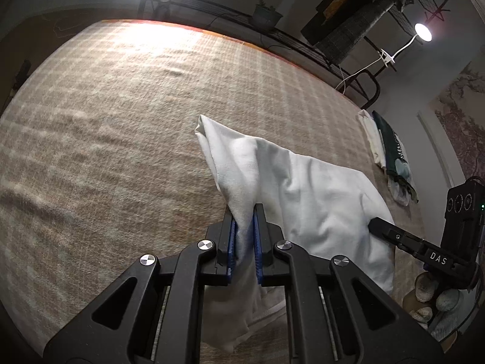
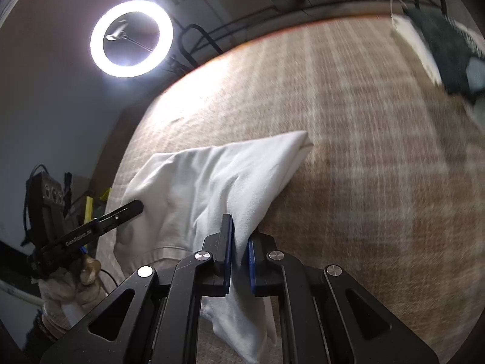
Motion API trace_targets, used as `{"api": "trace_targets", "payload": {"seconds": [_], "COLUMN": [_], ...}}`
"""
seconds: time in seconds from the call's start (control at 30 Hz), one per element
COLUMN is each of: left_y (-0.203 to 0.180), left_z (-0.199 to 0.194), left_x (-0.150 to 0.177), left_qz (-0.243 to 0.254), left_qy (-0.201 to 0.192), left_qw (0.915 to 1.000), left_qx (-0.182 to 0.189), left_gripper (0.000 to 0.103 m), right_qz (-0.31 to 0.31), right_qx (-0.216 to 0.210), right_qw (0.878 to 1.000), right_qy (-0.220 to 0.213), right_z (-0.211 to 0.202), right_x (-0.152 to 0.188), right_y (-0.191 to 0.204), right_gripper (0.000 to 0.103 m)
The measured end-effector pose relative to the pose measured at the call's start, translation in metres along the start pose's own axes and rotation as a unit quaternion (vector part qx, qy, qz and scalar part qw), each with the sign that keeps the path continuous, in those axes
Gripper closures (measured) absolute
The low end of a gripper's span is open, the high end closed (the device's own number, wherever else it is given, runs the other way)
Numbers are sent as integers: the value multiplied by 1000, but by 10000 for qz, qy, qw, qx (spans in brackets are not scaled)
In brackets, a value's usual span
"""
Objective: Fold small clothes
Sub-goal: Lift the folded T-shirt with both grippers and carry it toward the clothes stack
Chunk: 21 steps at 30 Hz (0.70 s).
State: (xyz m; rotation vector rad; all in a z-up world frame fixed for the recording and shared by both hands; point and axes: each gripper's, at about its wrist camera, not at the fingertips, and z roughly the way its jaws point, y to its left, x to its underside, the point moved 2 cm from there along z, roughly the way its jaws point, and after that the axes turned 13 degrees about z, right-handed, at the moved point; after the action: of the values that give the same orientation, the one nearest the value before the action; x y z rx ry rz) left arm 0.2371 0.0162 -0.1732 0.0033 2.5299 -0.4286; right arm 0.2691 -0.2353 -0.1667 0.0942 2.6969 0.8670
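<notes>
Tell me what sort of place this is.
Likely a bedroom or home room rigged for recording: a plaid blanket covers a bed with a metal frame, a ring light shines on it, and folded clothes sit beside the white garment both claws grip.

Left hand-held gripper point(image 1: 245, 212) and right hand-held gripper point(image 2: 240, 227) both clamped on cloth

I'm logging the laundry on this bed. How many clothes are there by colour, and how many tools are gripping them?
White clothes: 2, the held garment and a folded one in the pile
Dark green clothes: 1
Tools: 2, left tool and right tool, both gripping the held garment
Total: 5
</notes>
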Motion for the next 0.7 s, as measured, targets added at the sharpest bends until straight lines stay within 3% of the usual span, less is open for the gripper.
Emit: {"api": "trace_targets", "payload": {"seconds": [0.37, 0.7], "left_y": [-60, -147], "left_z": [4, 29], "left_x": [-26, -53], "left_qz": [422, 1028], "left_qy": [-237, -371], "left_qw": [9986, 9925], "left_qx": [216, 539], "left_gripper": [95, 95], "right_qz": [-177, -189], "right_qx": [166, 555], "right_qw": [9988, 9930], "right_qy": [-436, -1022], "right_z": [-40, -105], "right_x": [-9, -37], "right_y": [-11, -59], "right_gripper": [96, 96]}}
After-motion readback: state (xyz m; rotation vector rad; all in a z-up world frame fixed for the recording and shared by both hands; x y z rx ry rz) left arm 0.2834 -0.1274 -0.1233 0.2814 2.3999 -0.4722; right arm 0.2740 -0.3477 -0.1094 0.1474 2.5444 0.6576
